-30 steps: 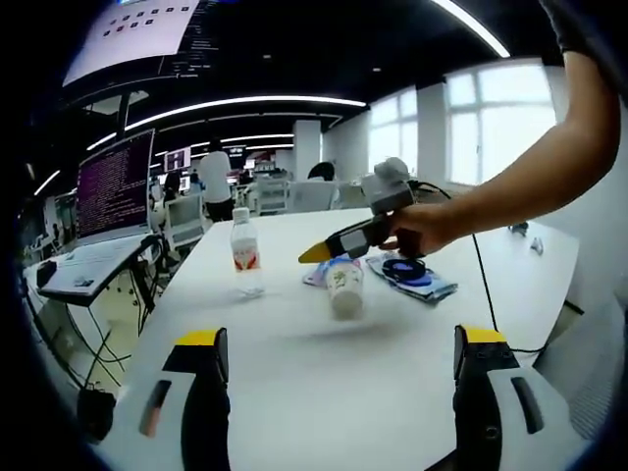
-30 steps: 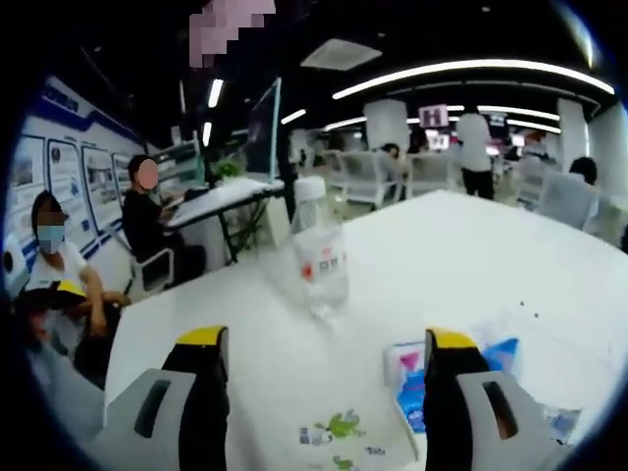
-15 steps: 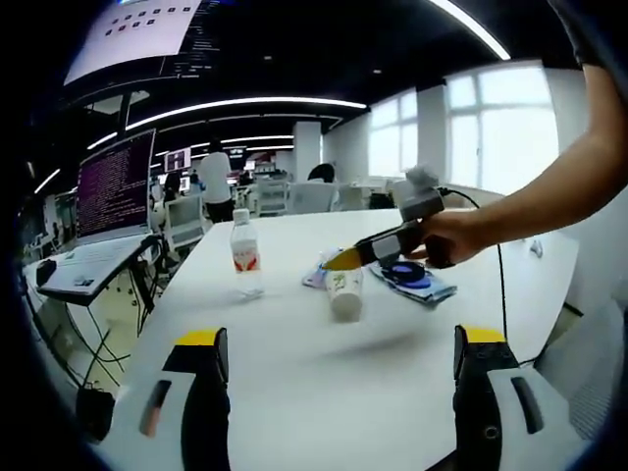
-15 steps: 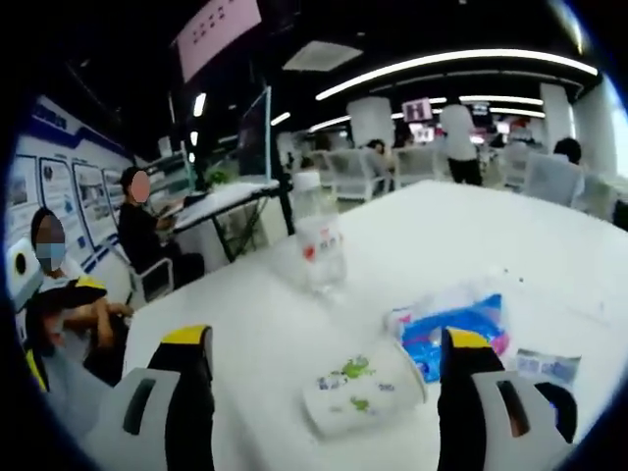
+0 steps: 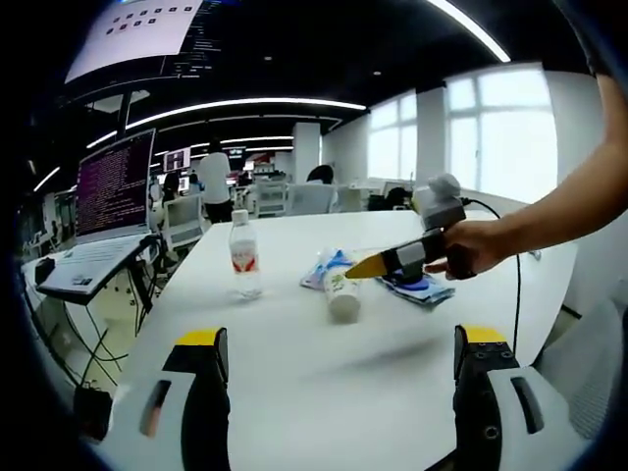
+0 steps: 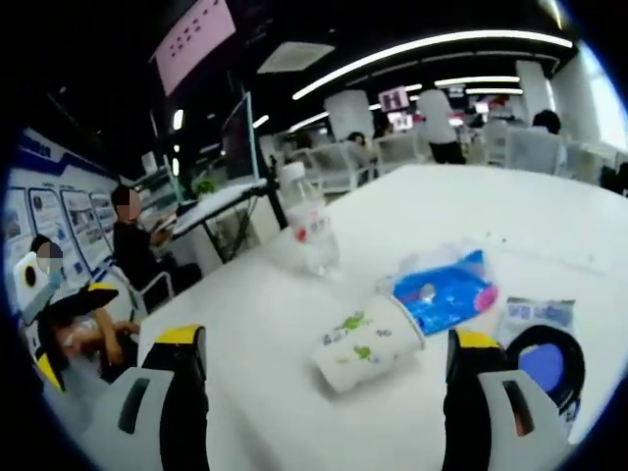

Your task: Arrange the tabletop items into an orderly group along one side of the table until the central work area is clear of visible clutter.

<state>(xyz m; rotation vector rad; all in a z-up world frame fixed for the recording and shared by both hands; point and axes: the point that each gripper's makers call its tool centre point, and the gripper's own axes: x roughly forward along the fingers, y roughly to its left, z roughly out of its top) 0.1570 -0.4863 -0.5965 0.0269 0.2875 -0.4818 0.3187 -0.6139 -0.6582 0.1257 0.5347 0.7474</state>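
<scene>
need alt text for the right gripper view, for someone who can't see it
A white paper cup with green cartoon prints lies on its side on a white table, ahead of the open right gripper. Beyond it stand a clear plastic water bottle with a red label and a blue tissue pack; a dark blue round item on a packet lies at right.

My left gripper point(image 5: 336, 368) carried two black jaws, each capped with a yellow tip; the left jaw bore a small orange-brown oblong mark, the right a dark slot and a round screw. My right gripper point(image 6: 322, 363) had grey-white bodies behind black inner faces, likewise yellow-tipped, with dark oblong slots. Seen from the left gripper view, it showed a black body, a yellow tip and a trailing black cable point(image 5: 514, 314). My arm point(image 5: 559, 211) was bare; a dark sleeve edge point(image 5: 592, 34) sat high.
</scene>
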